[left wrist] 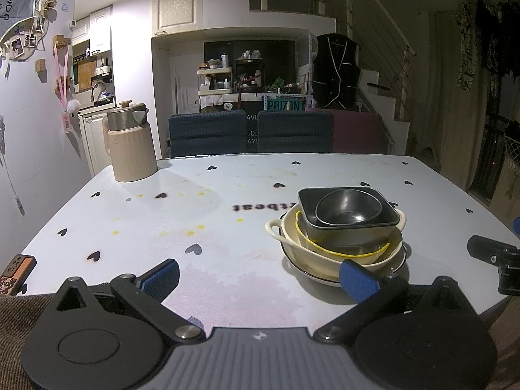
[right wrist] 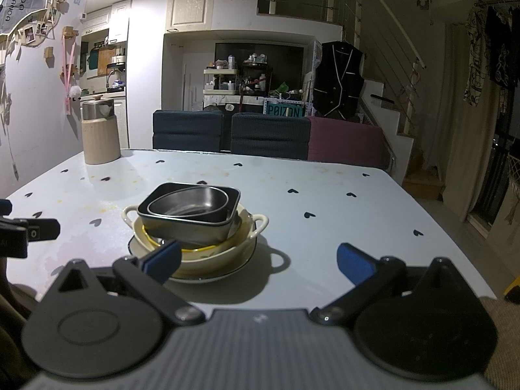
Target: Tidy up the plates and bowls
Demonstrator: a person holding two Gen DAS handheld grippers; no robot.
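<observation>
Your left gripper point(left wrist: 260, 279) and right gripper point(right wrist: 256, 265) hover low at the table's point(left wrist: 130, 221) near edge, both spread wide and empty. Between them sits the stack: dark bowl point(left wrist: 349, 209) in square dish point(left wrist: 354, 230), cream handled bowl point(left wrist: 325, 253), plate point(left wrist: 312, 276) underneath. Beyond, a jug point(left wrist: 130, 143).

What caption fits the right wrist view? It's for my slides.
Open right gripper faces nested bowls stacked on a plate.
</observation>
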